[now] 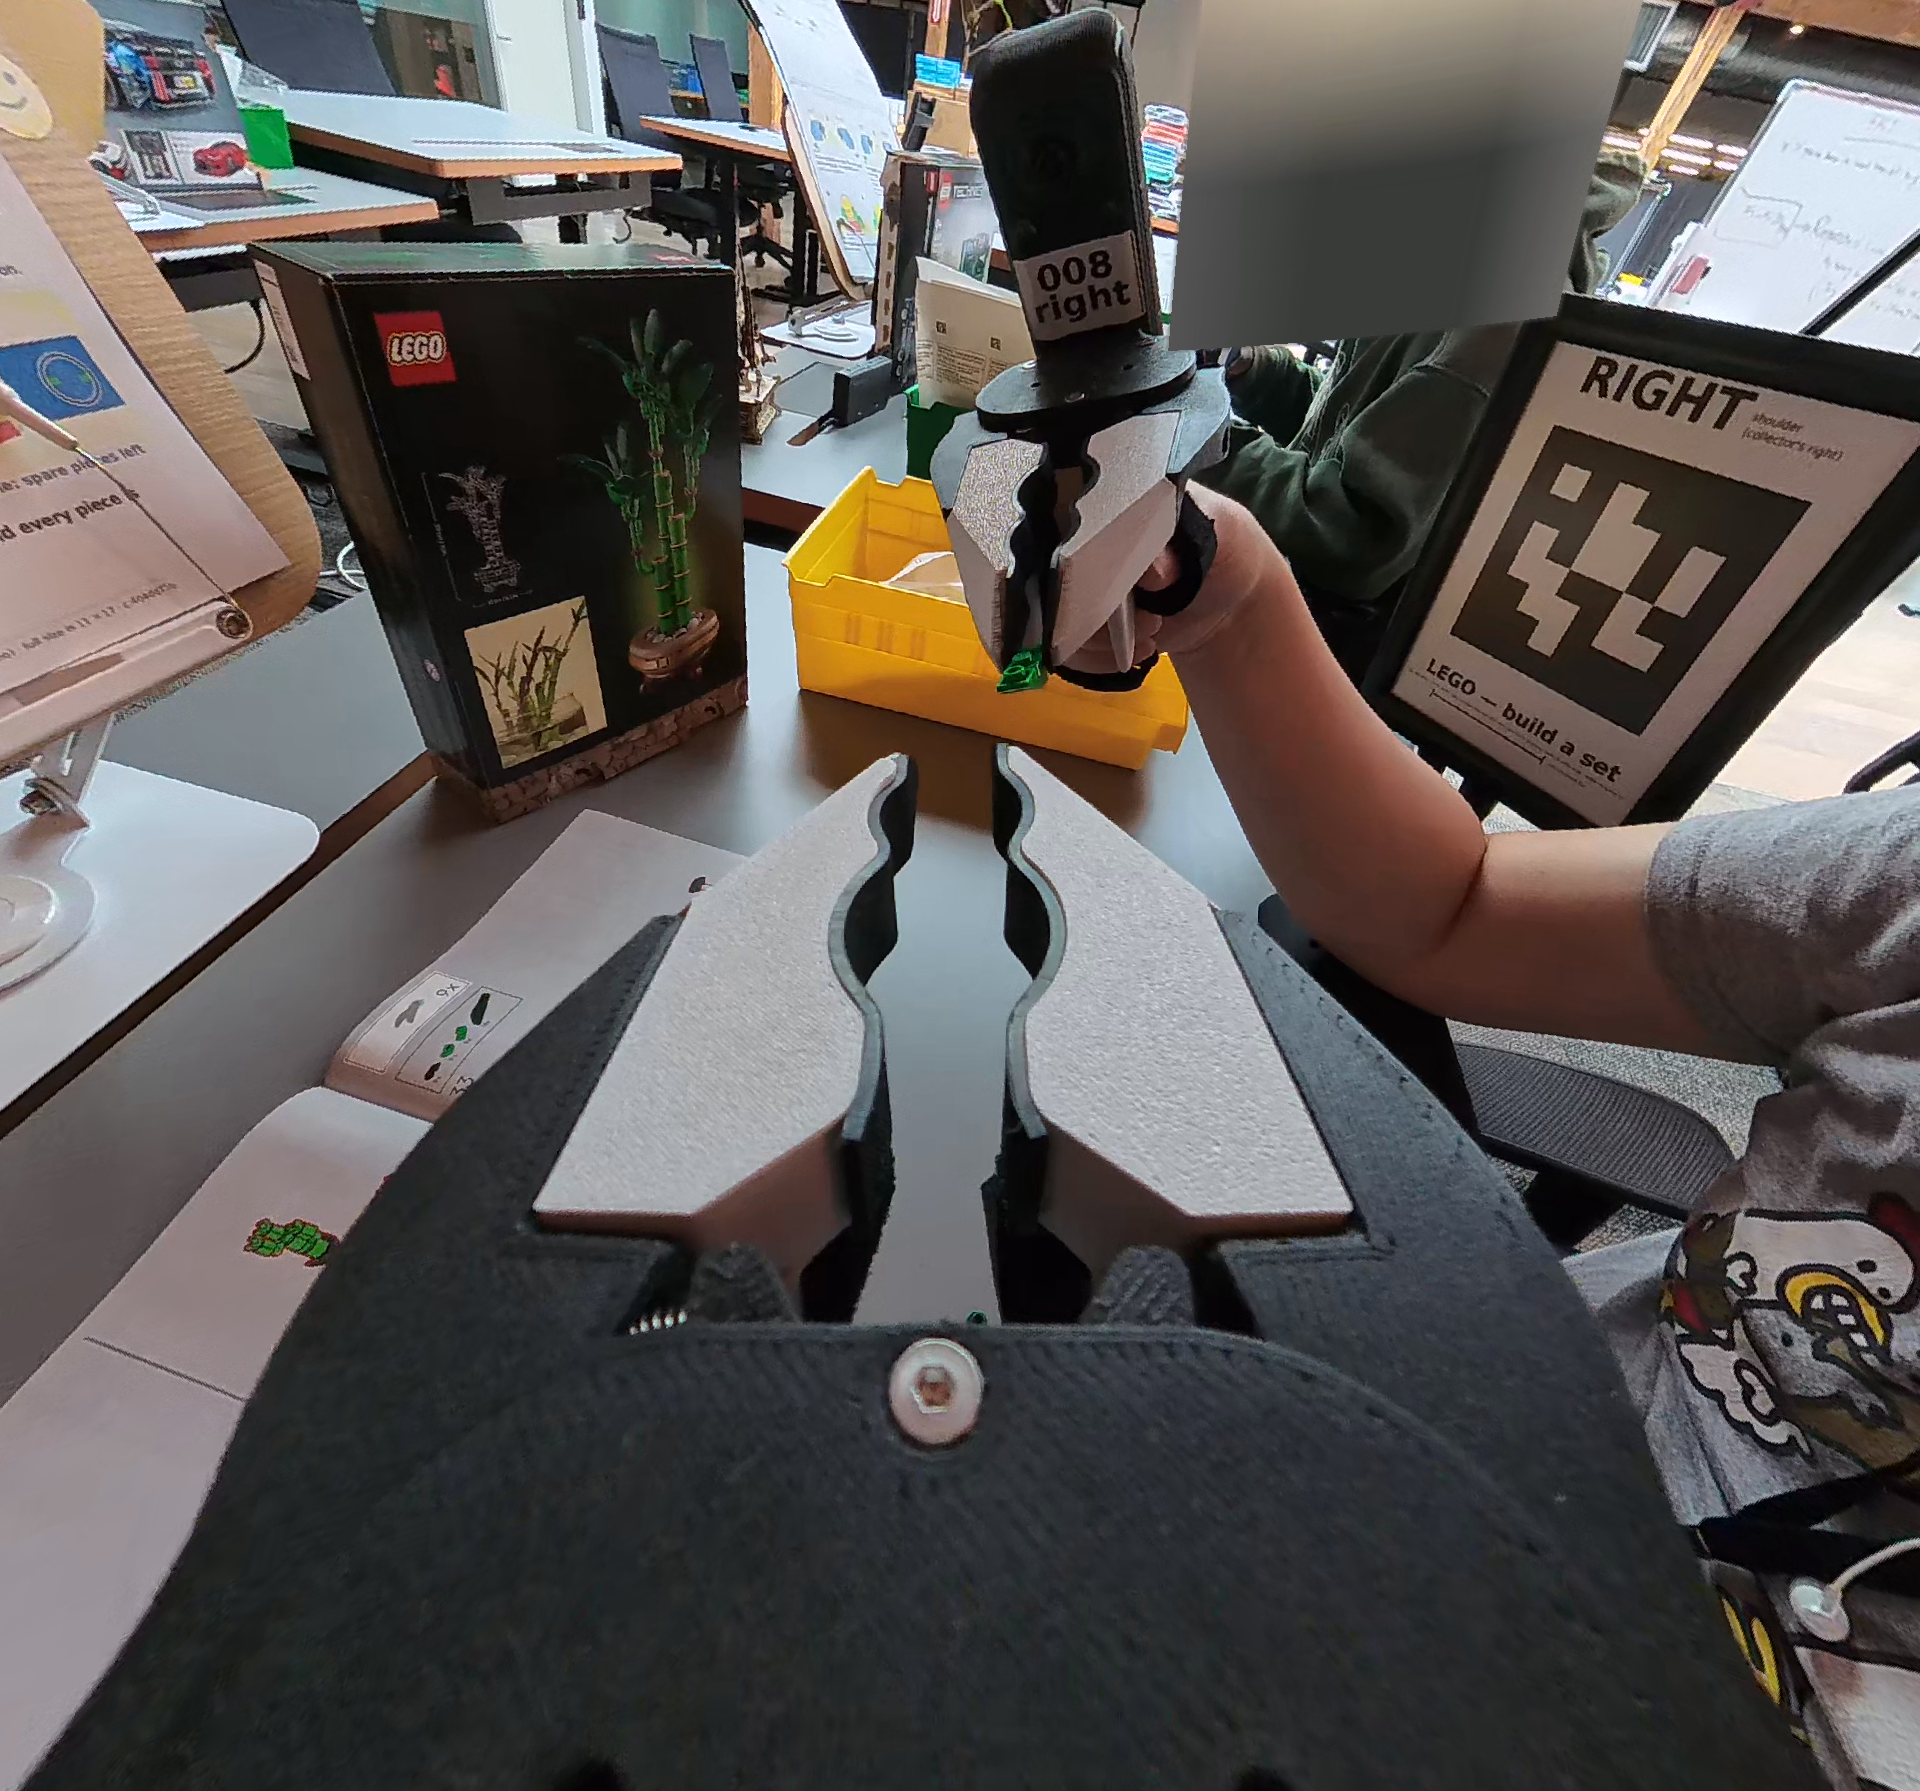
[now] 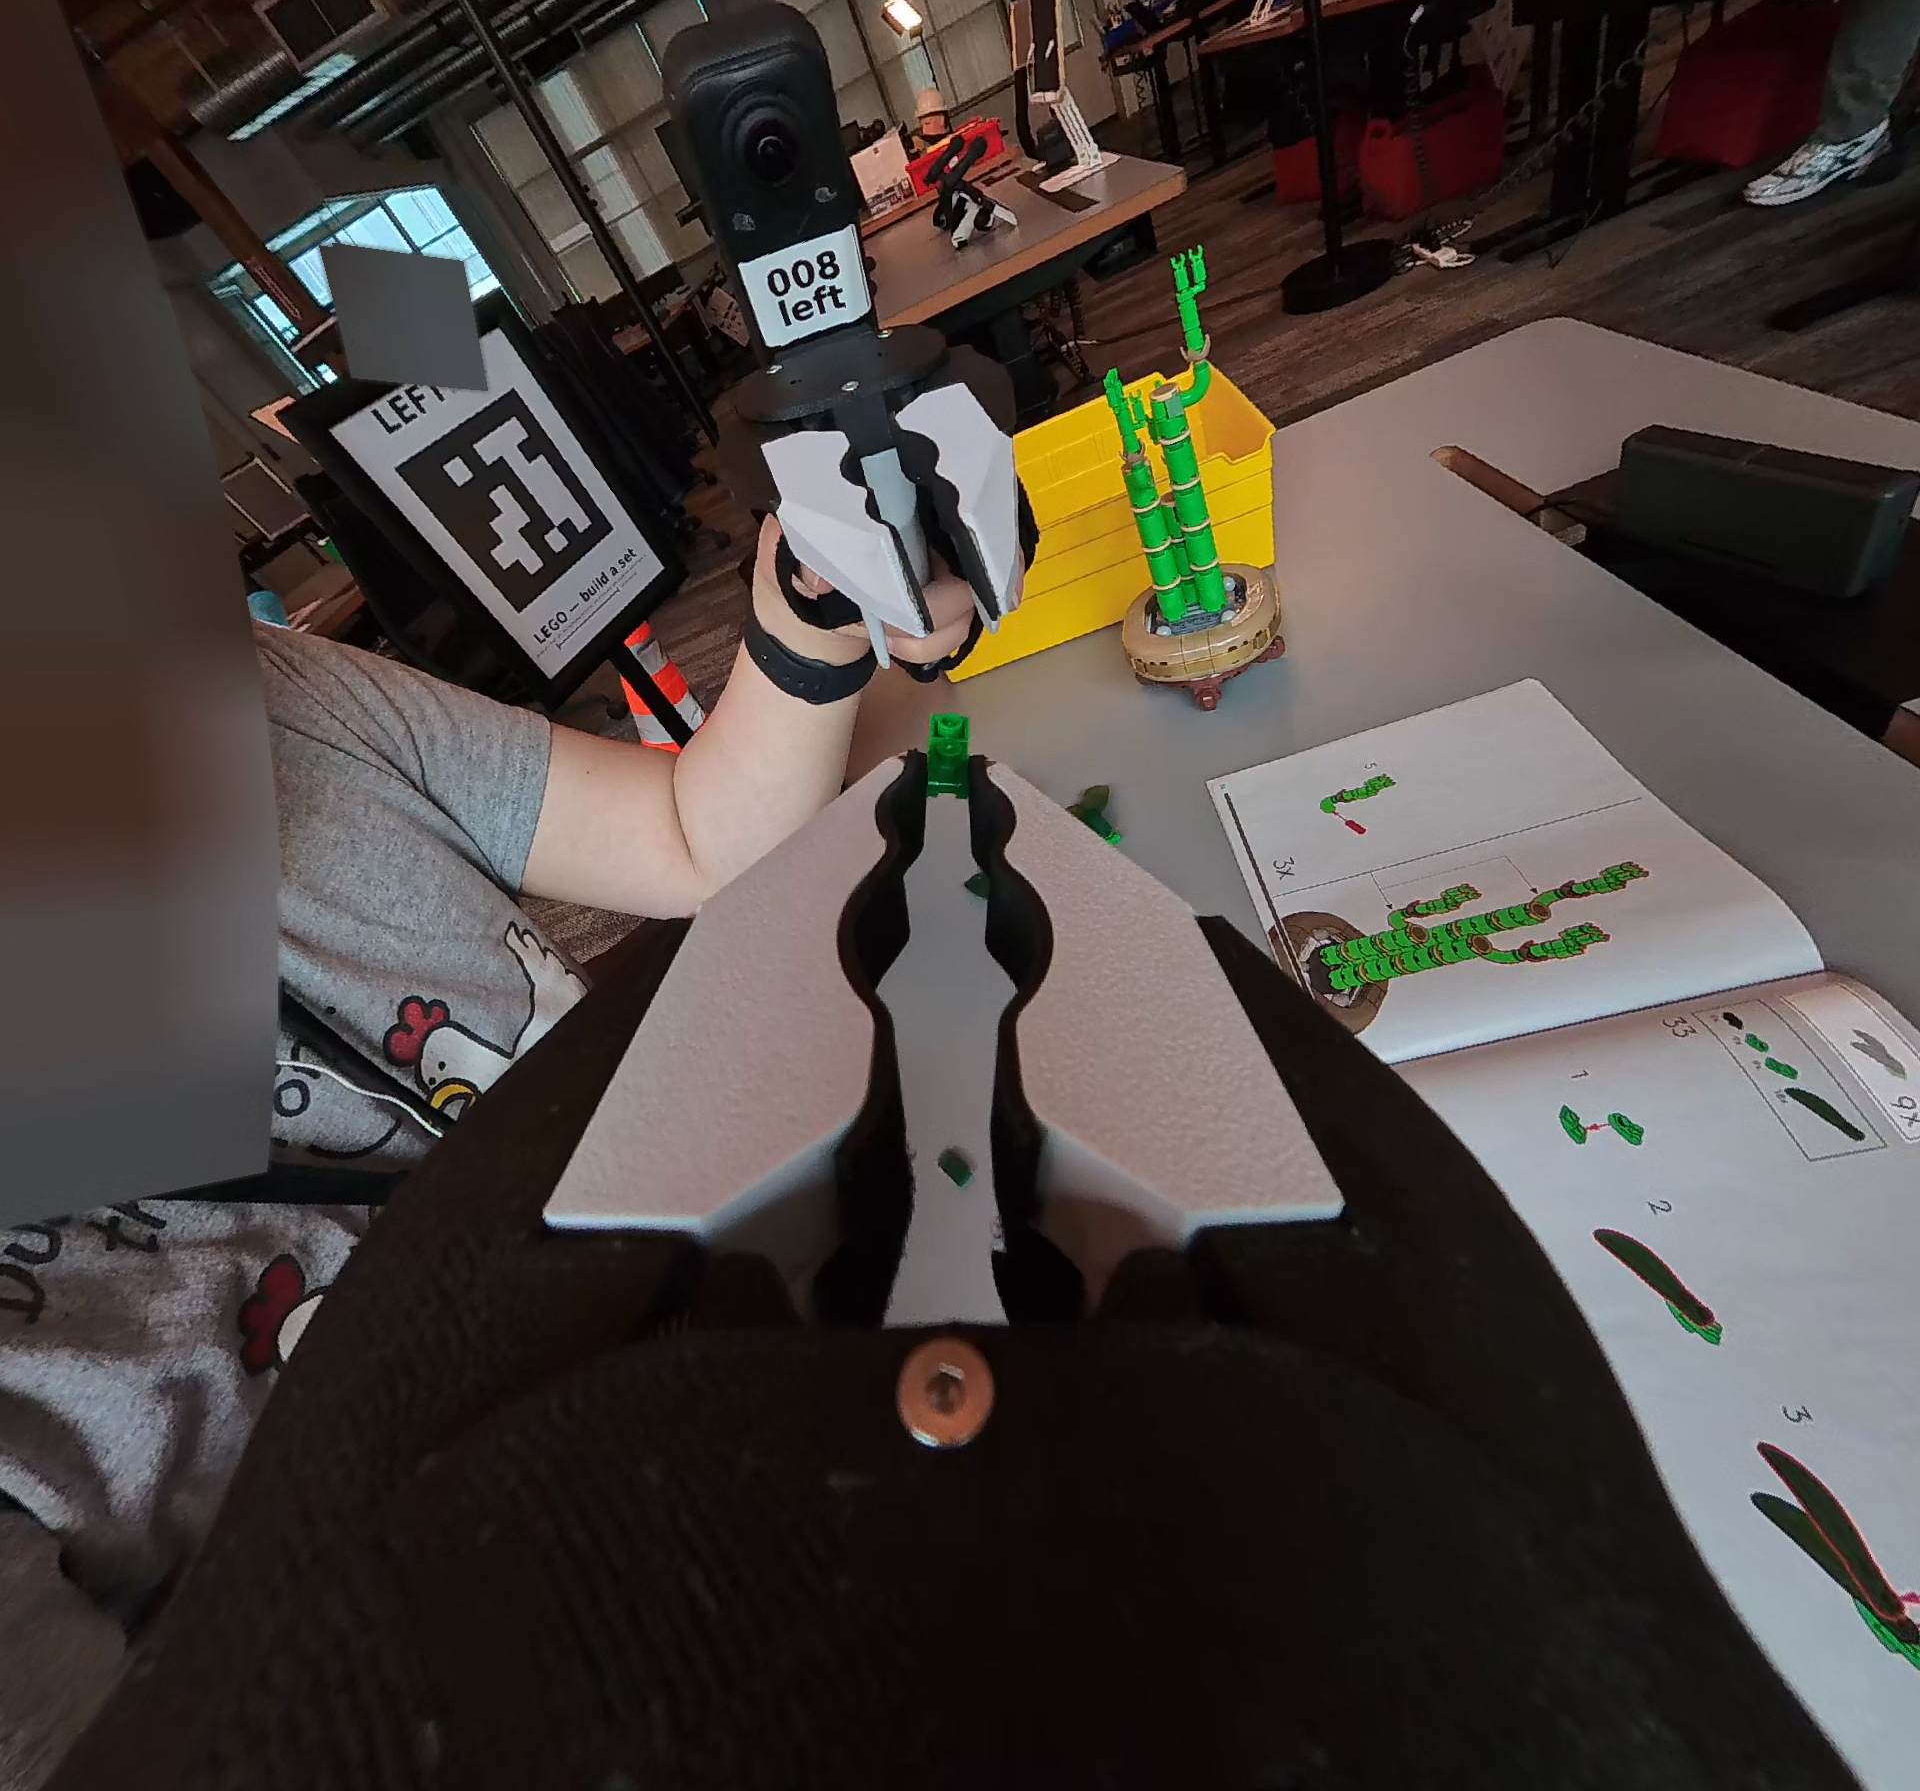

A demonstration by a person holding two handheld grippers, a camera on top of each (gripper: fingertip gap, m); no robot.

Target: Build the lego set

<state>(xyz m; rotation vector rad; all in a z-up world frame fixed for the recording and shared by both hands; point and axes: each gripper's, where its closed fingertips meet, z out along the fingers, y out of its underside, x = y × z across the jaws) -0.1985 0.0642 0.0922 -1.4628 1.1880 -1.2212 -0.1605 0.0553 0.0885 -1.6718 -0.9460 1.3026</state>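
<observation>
My right gripper [image 2: 948, 771] is shut on a small green lego piece [image 2: 948, 752] that sticks out past the fingertips, held above the grey table [image 2: 1455, 536]. In the left wrist view the right gripper [image 1: 1029, 655] points down with the green piece [image 1: 1020, 673] at its tip, in front of the yellow bin [image 1: 914, 640]. My left gripper [image 1: 951, 759] is slightly open and empty; it also shows raised in the right wrist view [image 2: 956, 621]. The partly built green bamboo model [image 2: 1179, 515] stands in its tan pot by the bin. Loose green pieces [image 2: 1096, 806] lie on the table.
The open instruction booklet [image 2: 1507, 910] lies to the right, also in the left wrist view [image 1: 499, 972]. The black set box [image 1: 540, 515] stands at the back left. Framed marker signs [image 1: 1621, 557] stand at the table's sides. A tilted stand with a printed sheet [image 1: 104, 494] stands far left. Left tips to right tips: about 5 cm.
</observation>
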